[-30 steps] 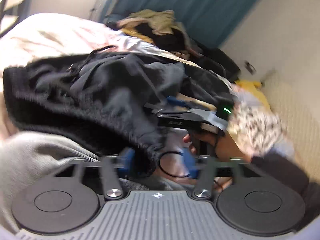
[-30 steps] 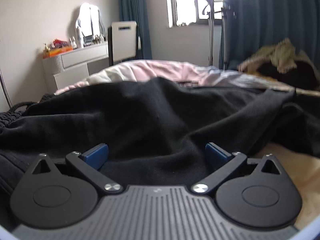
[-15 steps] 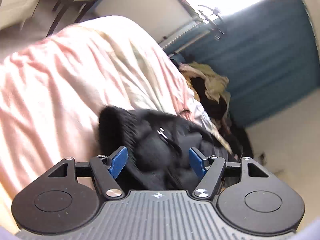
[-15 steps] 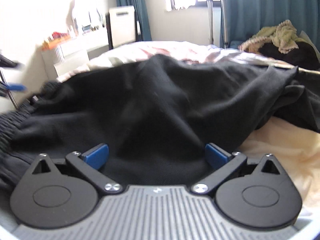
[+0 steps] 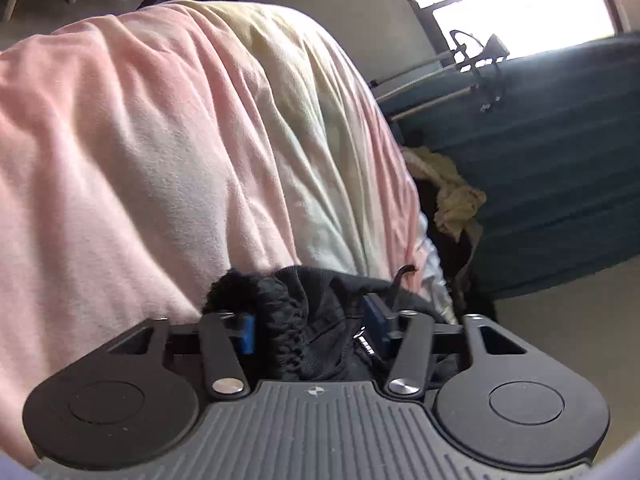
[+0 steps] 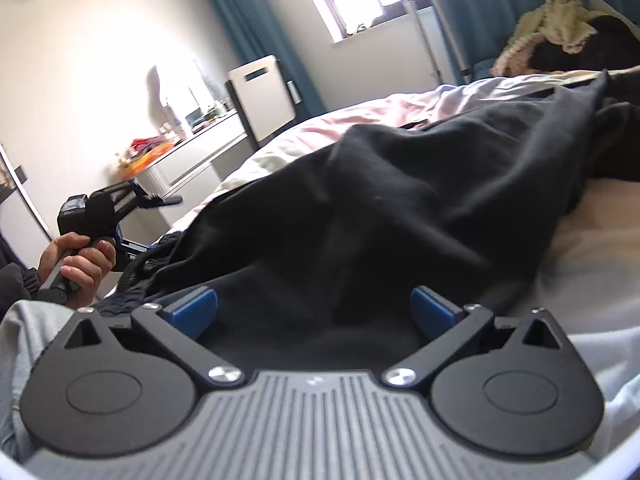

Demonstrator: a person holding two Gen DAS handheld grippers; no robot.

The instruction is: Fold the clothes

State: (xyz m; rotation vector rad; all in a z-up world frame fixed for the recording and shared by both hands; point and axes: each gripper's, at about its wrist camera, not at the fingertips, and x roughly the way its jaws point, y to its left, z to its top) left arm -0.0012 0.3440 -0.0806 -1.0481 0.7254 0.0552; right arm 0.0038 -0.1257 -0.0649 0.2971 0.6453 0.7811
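From the left wrist view, our left claw (image 5: 310, 330) is closing on a bunched-up bit of the black garment (image 5: 308, 316), looks like the gathered, elasticated waistband end with a drawcord (image 5: 402, 276) poking out of it. The fabric is stuffed between the blue pads (image 5: 249, 334) and they seem to be pressing on it already, so we'd call that a grip that's tightening. That bunch sits right at the edge of the pink bedspread (image 5: 160, 140). We reckon this thing is soft and floppy with a bit of weight, like fleece or sweatpants material, so it'll sag and drag rather than hold any shape. The ribbed band is the thickest, least slippery part, so that's a good place to grab; we'd just watch the cord doesn't snag. From the right wrist view, our right claw (image 6: 314, 312) has its jaws standing wide apart, hovering low over the big rumpled spread of the same black garment (image 6: 400, 208) lying across the bed (image 6: 592, 240). Cloth lies between the pads, but they aren't pinching it. Off to the side we can see the hand (image 6: 80, 258) holding the other tool by its handle. For the fold we'd take the right side along an edge or hem, not the loose middle, or it'll just tent up.
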